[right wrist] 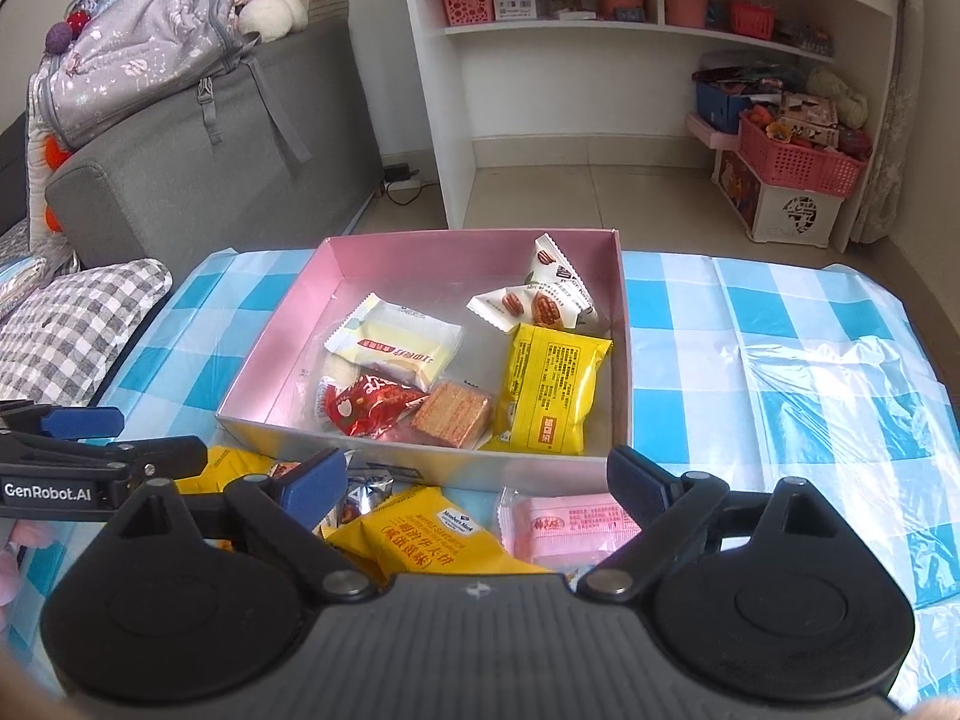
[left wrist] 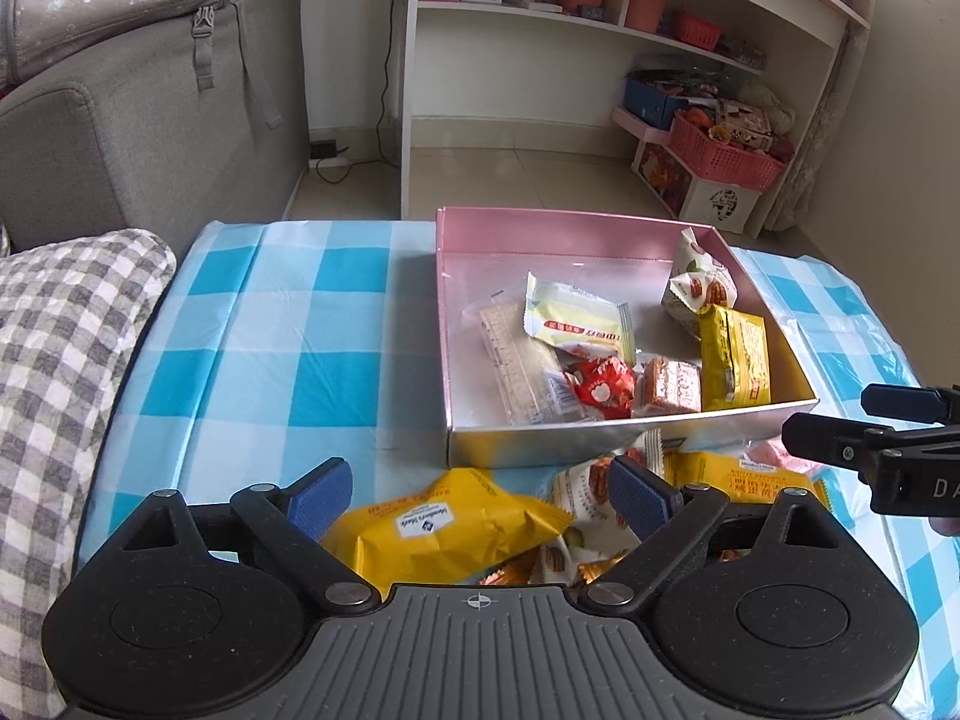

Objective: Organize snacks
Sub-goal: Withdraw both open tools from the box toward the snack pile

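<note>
Both claws empty, jaws wide. Left gripper (left wrist: 477, 495) hovers over the yellow packet (left wrist: 444, 525) in the loose pile by the pink box's (left wrist: 630, 441) near wall; right gripper (right wrist: 477, 489) over the pink packet (right wrist: 567, 525). Both pitched down toward the table. Advice: drop straight, pinch one packet across its short side, clear the near wall, release inside the box.

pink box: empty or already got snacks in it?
Partly filled. The pink box holds several packets, among them a yellow packet and a red packet; bare floor shows on its left side.
</note>
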The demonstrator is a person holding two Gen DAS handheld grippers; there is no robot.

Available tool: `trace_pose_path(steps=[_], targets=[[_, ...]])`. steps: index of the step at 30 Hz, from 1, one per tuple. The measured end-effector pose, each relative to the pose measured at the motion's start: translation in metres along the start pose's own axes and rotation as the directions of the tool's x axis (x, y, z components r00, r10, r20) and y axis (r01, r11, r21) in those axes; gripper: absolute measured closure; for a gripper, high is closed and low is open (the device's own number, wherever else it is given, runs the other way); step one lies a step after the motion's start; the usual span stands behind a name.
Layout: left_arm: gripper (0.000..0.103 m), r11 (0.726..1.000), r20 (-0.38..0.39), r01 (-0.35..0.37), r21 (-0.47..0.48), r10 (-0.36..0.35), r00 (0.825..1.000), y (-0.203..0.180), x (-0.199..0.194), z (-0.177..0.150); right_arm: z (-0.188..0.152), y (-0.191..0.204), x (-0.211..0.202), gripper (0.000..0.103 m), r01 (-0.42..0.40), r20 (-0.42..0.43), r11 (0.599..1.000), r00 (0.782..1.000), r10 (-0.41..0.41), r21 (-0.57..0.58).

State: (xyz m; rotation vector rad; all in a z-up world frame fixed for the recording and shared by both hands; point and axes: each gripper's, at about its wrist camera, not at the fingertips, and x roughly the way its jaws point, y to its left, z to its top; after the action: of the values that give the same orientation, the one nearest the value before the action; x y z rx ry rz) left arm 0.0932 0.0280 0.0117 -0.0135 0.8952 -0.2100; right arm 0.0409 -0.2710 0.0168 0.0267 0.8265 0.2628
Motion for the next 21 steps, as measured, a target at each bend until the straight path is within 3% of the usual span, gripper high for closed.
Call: trace_pose_path(steps=[12,21], targets=[[0.009,0.999,0.021,-0.046,-0.014,0.046,0.999,0.031,-0.017,-0.05,-0.02,0.019,-0.014,0.005,0.015,0.001,0.996,1.0,-0.015,-0.088],[0.009,0.992,0.084,-0.037,0.124,0.026,0.996,0.033,-0.012,-0.07,-0.039,0.016,-0.015,0.004,0.03,-0.018,0.99,0.999,-0.033,-0.135]])
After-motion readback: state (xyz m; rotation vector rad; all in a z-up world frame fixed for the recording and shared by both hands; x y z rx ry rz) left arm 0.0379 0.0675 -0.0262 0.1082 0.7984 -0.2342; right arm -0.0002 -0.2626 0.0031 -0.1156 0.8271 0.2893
